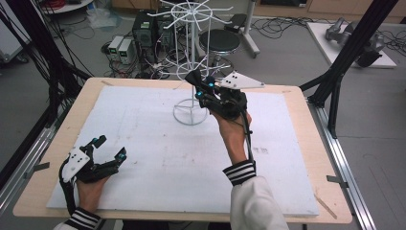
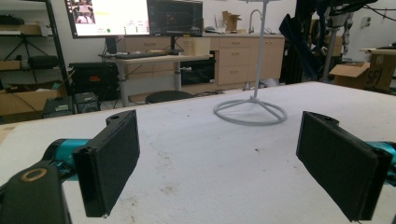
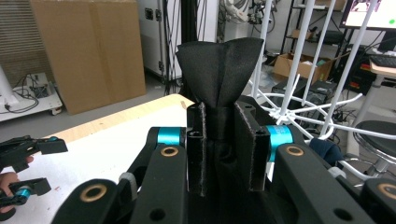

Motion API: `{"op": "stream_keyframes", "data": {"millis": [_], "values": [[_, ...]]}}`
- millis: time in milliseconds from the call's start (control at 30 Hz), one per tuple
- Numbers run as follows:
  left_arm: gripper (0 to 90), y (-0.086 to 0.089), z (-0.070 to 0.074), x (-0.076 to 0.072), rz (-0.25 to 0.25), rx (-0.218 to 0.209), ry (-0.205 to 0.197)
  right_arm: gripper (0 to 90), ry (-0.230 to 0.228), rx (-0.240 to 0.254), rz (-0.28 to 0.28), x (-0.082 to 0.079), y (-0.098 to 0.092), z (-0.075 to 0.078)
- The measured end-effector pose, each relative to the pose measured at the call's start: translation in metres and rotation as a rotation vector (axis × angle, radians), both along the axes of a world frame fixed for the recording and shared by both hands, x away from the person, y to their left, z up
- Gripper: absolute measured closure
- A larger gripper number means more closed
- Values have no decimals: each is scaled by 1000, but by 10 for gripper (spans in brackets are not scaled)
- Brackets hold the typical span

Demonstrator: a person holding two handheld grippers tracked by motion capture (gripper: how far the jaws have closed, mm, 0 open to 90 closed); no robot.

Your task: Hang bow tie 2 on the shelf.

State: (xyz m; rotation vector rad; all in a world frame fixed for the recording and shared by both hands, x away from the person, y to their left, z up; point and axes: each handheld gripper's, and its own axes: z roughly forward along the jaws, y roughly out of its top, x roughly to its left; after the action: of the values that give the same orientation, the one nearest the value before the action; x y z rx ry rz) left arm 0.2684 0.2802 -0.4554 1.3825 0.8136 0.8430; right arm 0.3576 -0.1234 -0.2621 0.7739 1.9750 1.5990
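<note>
Matte black cloth (image 3: 219, 60) pinched, flaring above right gripper (image 3: 226, 140).

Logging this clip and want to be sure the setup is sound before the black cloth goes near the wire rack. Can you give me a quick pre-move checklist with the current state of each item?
1. Right gripper shut on the black cloth: ok, cloth pinched between the jaws, its end fanning out above them.
2. Cloth raised off the white board: ok, held up beside the wire rack.
3. Rack upright, its ring base flat on the board: ok.
4. Left gripper out of the way: ok, open and low at the near left.
5. Cloth already caught on a rack arm: cannot tell.
</note>
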Motion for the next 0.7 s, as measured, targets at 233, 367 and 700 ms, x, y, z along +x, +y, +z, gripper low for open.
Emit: {"op": "stream_keyframes", "data": {"millis": [233,367,700], "values": [[139,0,0,0,0,0,0,758,5,-4,-5,3,5,-2],[139,0,0,0,-1,1,0,758,2,3,0,3,6,-1],[139,0,0,0,-1,0,0,758,13,1,3,7,14,-4]]}}
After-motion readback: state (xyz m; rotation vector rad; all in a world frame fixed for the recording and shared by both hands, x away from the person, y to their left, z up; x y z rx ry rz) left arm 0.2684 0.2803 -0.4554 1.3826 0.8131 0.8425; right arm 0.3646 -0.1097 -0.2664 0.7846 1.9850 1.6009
